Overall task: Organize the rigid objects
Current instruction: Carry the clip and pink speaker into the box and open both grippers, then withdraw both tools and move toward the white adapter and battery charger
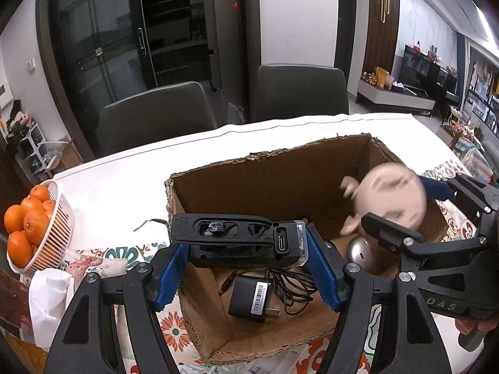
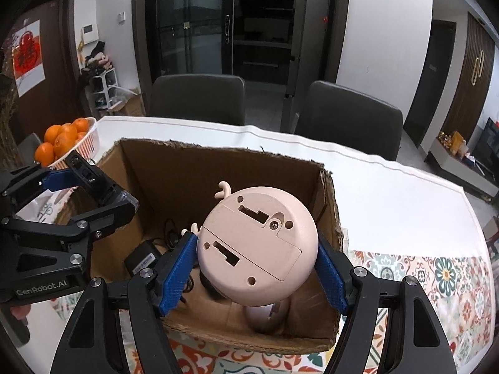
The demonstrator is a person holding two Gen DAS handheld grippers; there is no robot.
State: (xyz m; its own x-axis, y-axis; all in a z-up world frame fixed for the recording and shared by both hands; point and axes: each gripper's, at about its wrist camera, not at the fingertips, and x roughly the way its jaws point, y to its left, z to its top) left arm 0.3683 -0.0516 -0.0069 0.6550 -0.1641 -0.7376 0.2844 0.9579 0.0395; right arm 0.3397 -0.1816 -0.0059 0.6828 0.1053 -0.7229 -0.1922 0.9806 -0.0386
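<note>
Orange fruit: mandarins piled in a white basket (image 1: 57, 233) at your far left on the desk (image 1: 124, 193).
Left hand-held gripper (image 1: 241, 263): you have its blue pads clamped on a black device (image 1: 237, 240), held over the near-left edge of the cardboard box (image 1: 265, 171).
Box floor: black charger (image 1: 252, 299) with tangled cable, silvery mouse (image 1: 358, 252).
Right hand-held gripper (image 2: 257, 268): you grip the pink round toy (image 2: 257, 246), underside toward the camera, above the box's right half.
</note>
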